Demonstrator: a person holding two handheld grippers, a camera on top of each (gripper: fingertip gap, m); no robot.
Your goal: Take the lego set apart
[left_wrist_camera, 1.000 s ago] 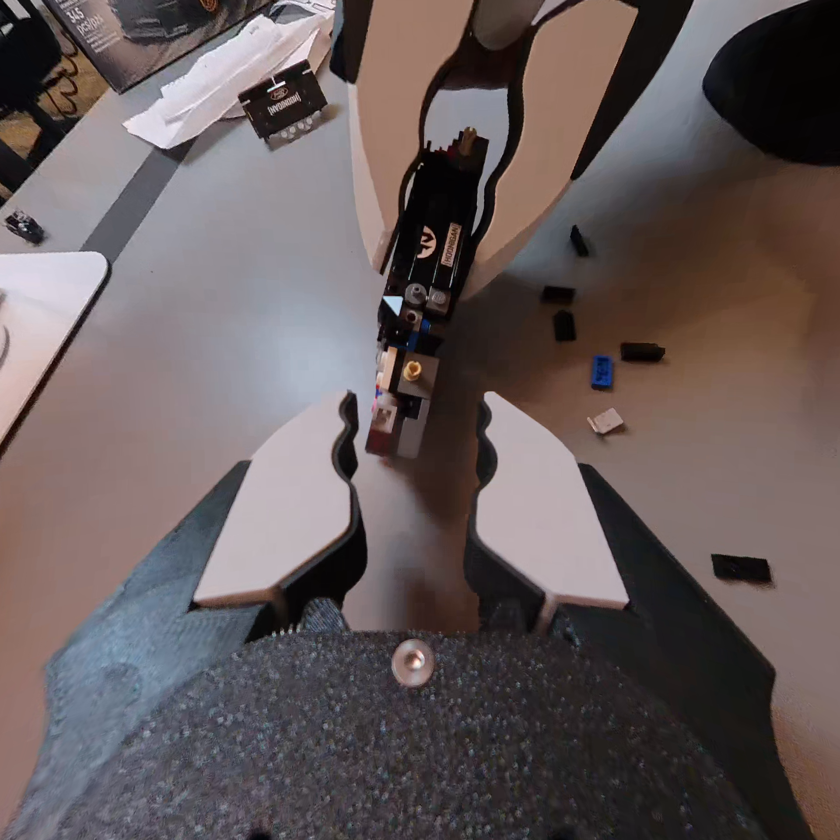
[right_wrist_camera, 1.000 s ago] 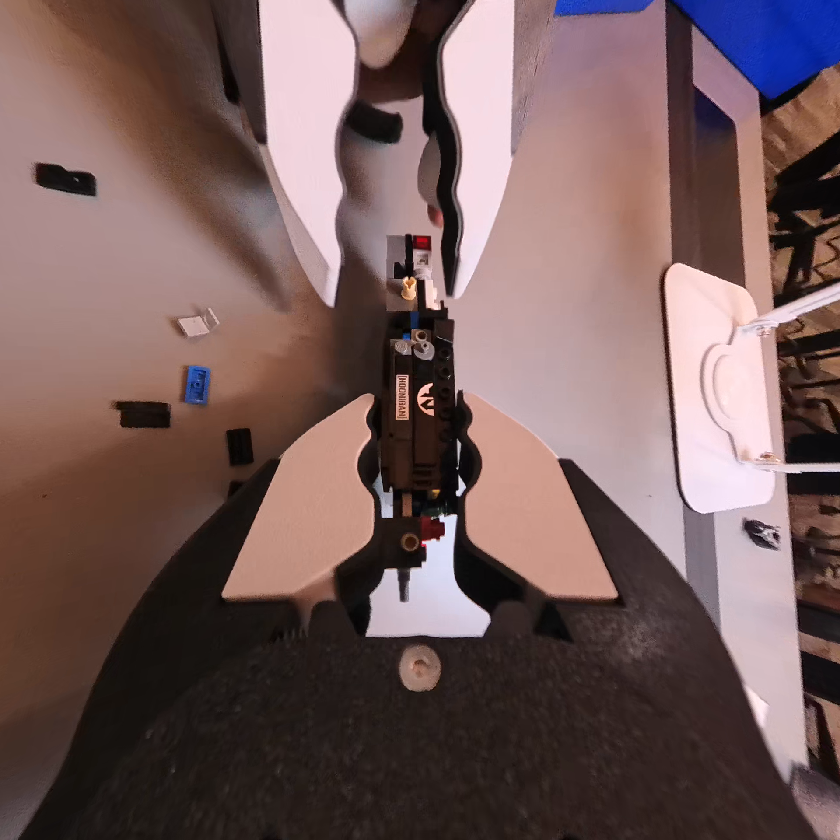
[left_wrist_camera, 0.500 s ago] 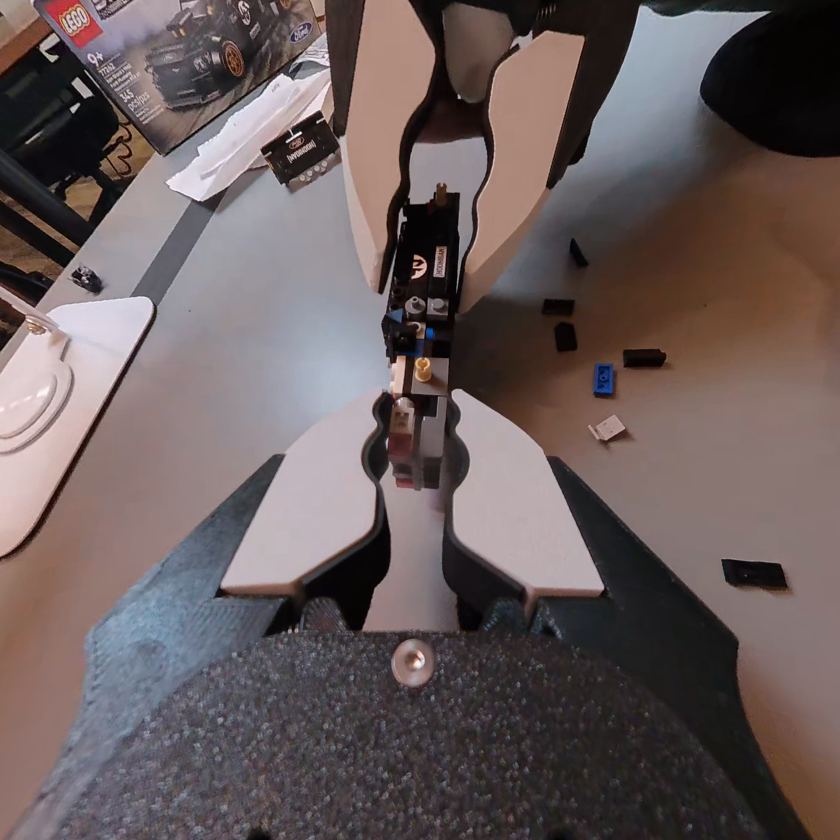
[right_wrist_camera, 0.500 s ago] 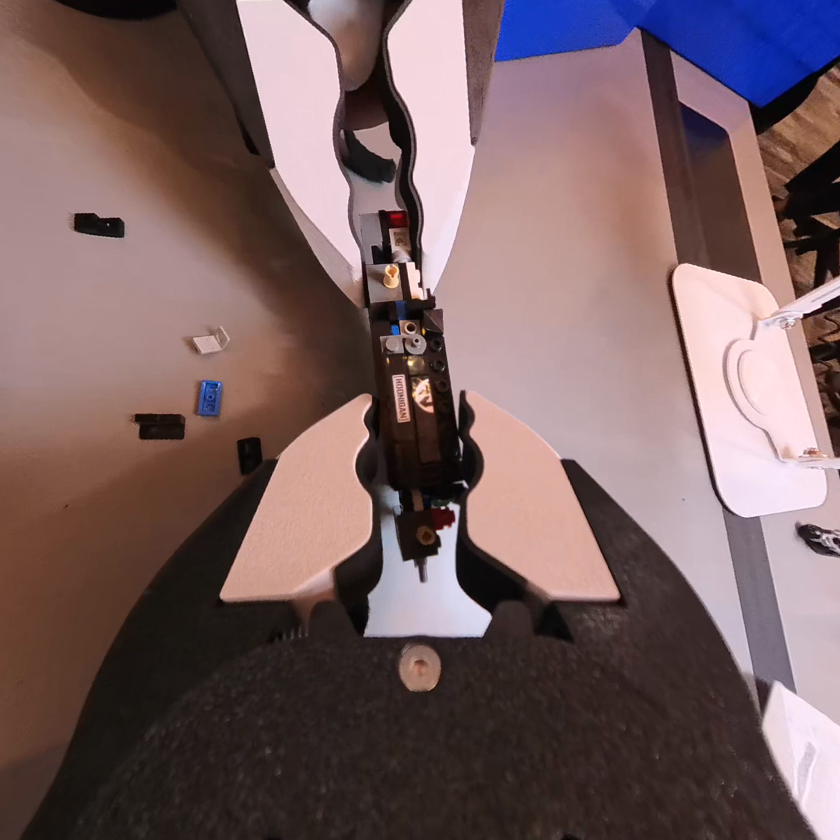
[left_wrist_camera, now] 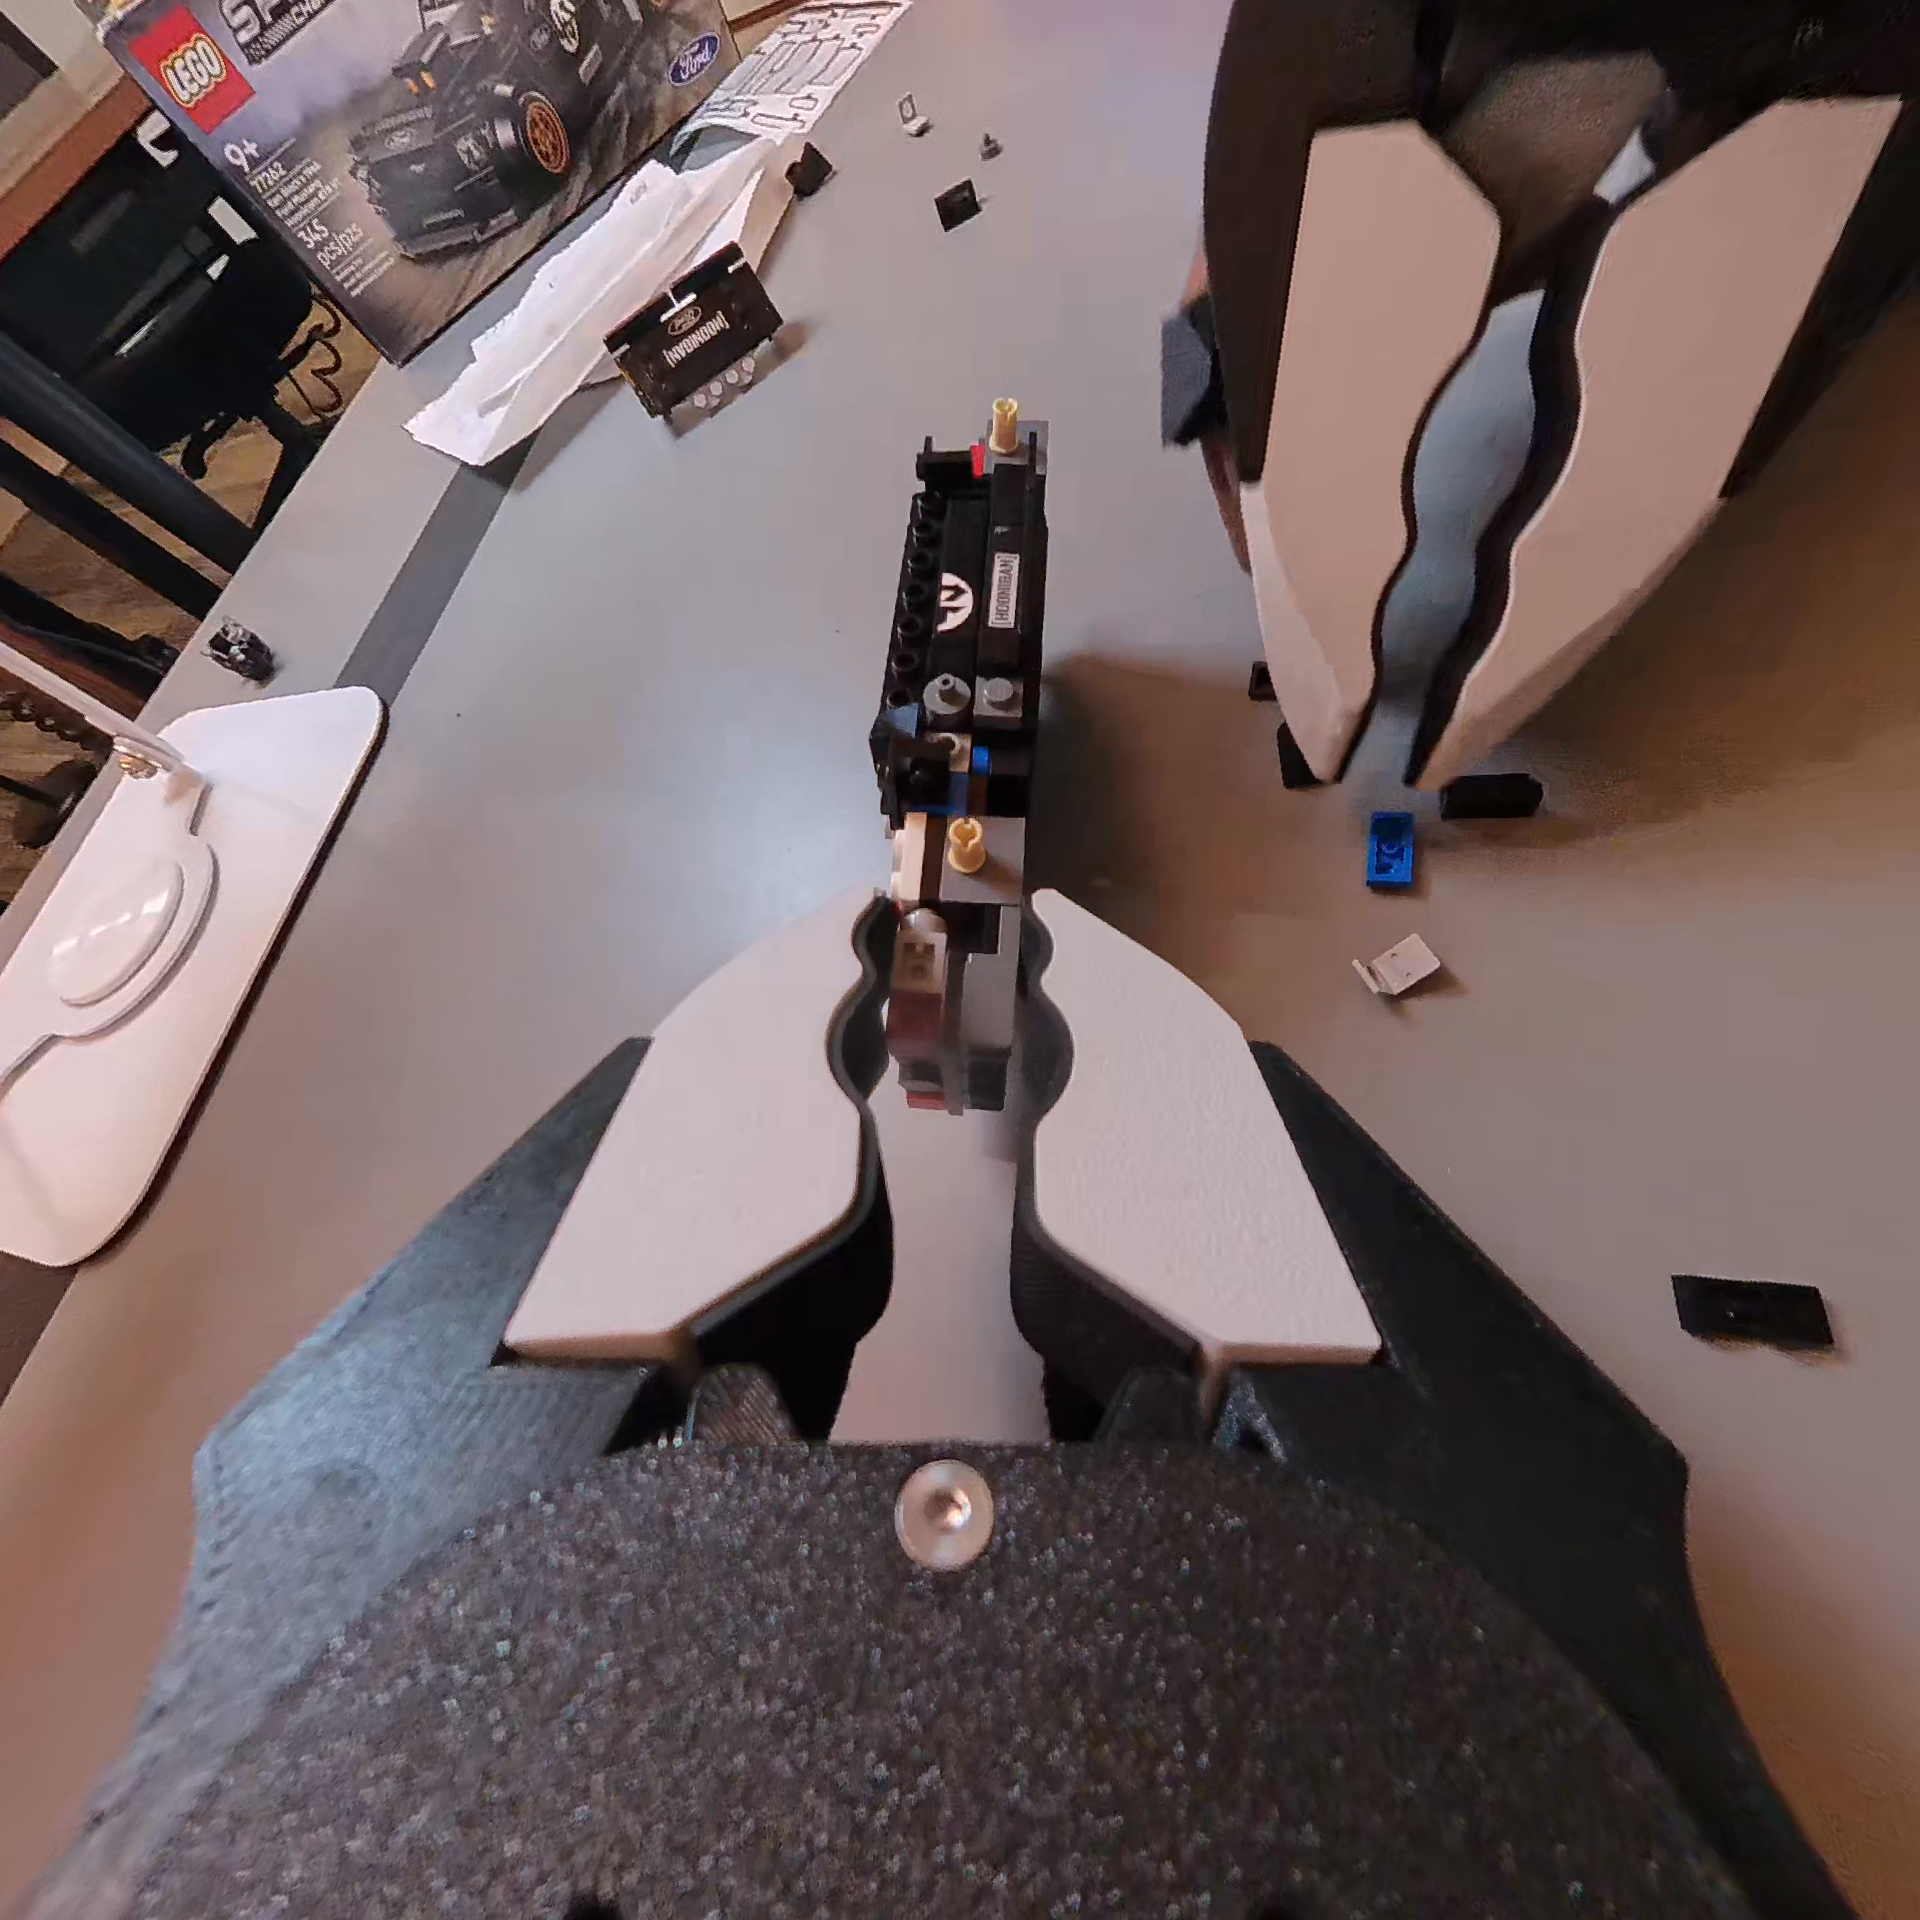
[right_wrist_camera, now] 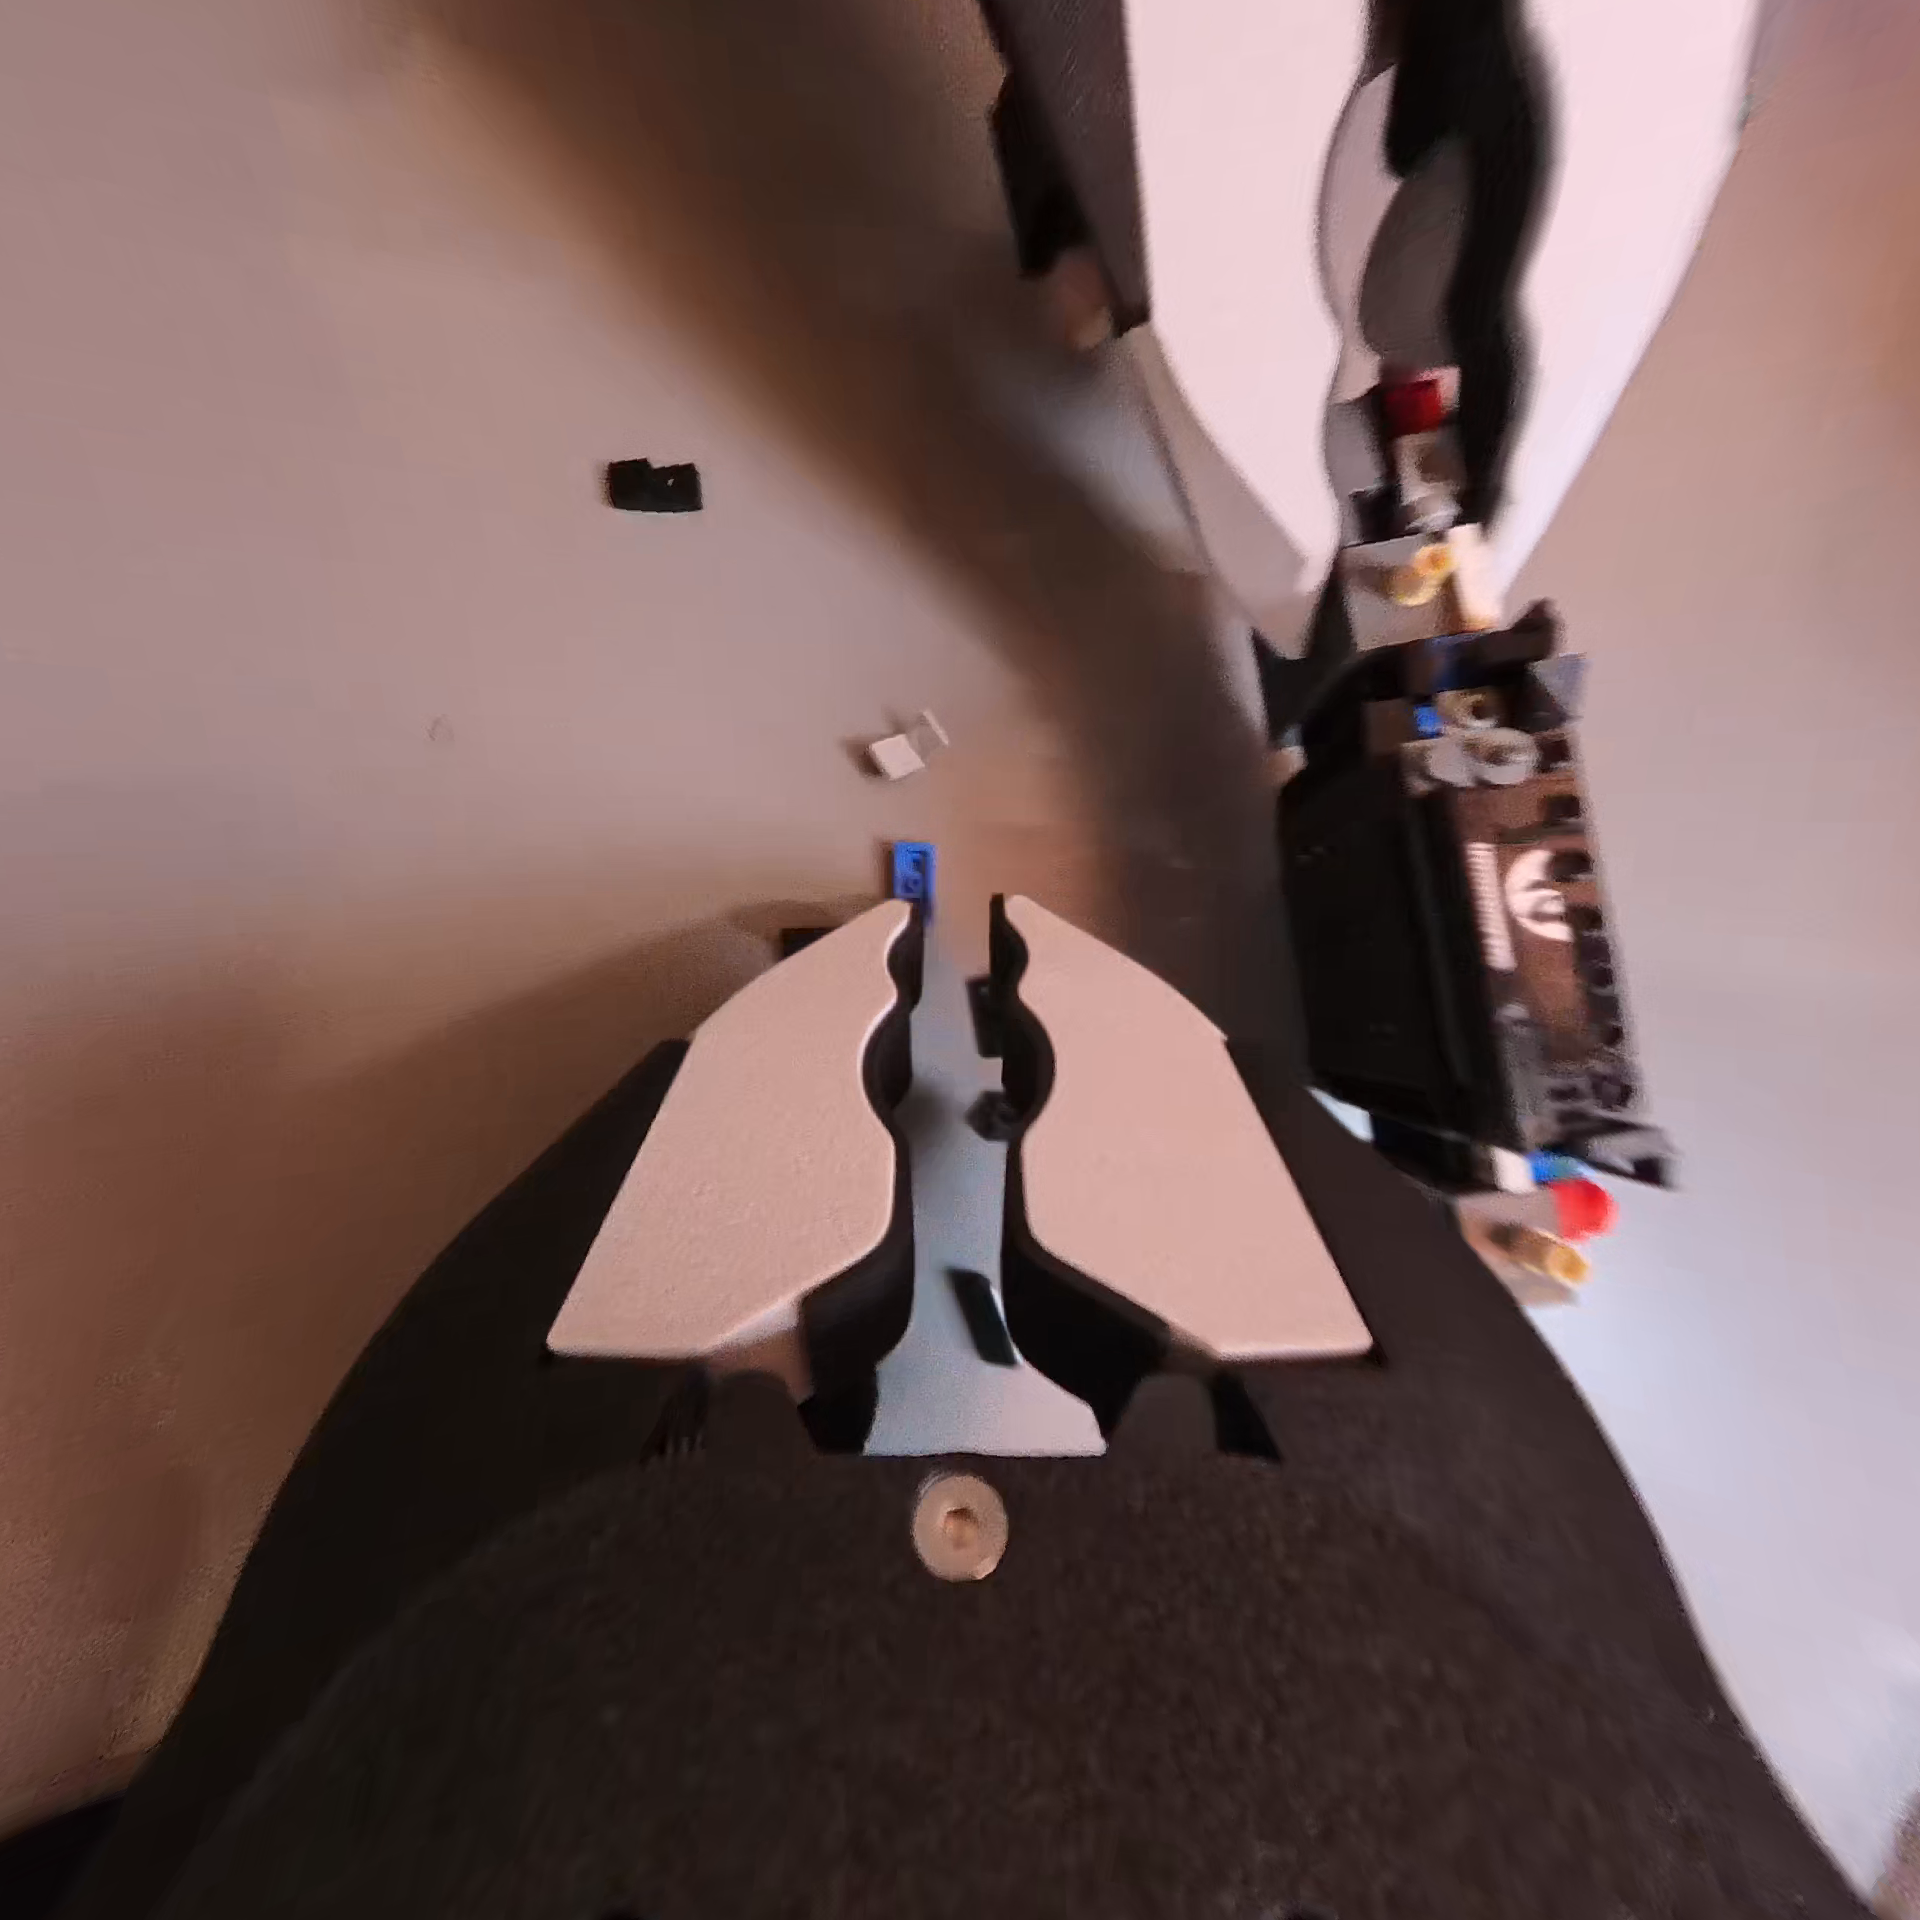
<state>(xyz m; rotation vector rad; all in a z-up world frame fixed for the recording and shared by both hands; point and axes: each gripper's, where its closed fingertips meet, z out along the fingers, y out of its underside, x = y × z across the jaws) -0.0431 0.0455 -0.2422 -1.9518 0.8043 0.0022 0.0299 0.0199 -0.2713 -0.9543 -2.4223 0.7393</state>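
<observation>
The lego set is a long black car body with grey, white, red and tan parts, lying lengthwise away from me; it also shows blurred in the right wrist view. My left gripper is shut on its near grey and white end. My right gripper is almost fully shut and empty. It hangs to the right of the set, apart from it, tips low over loose pieces. The left gripper also shows in the right wrist view.
Loose pieces lie right of the set: a blue plate, a white piece, black plates. The lego box, papers and a black panel are far left. A white board lies at the left. My right fingertips sit around 9 centimetres from my left ones. The right tips stand about 4 centimetres off the white piece. My right wrist view looks at it from another angle.
My left gripper closed on the set's grey end. My right gripper let go of the black body, moved off to the set's right side, and its jaws closed up.
</observation>
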